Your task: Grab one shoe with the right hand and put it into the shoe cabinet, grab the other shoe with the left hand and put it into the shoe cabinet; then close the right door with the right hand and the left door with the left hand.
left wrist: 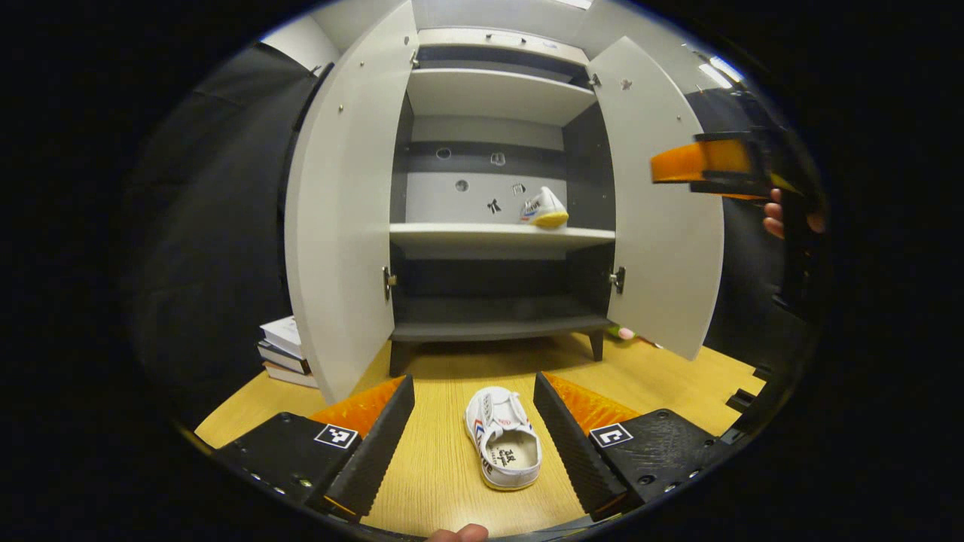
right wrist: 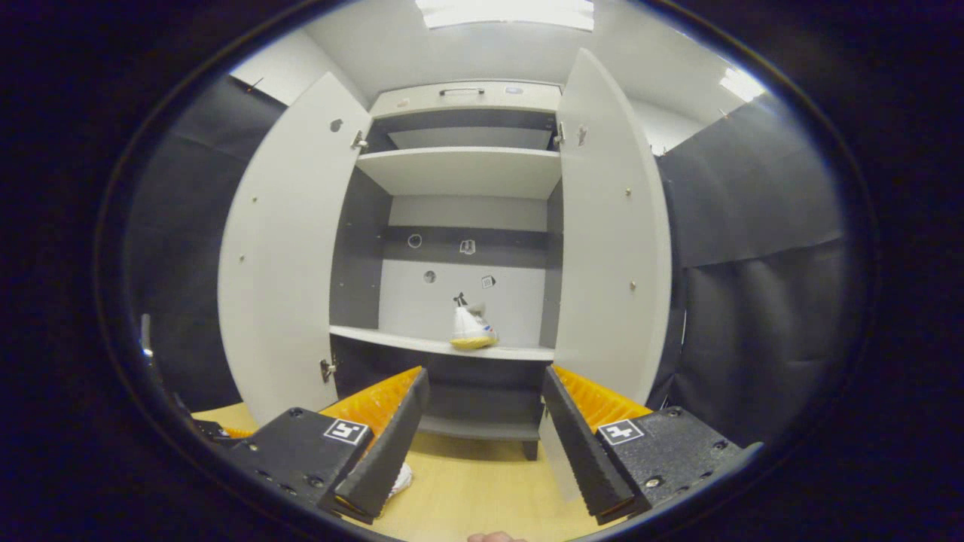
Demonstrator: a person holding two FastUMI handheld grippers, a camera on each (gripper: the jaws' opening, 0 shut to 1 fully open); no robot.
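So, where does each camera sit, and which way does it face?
Left gripper view: rides the left gripper, low, facing the open cabinet; a shoe lies on the floor between its open fingers; the right gripper and a hand show farther off.
Right gripper view: rides the right gripper, higher, facing the same cabinet; its fingers stand open.
Both share: the cabinet, both doors open, and a shelved shoe.

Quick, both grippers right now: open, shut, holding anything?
Left gripper: open, empty, fingers either side of the white canvas shoe on the wooden floor.
Right gripper: open, empty, facing the open white shoe cabinet.
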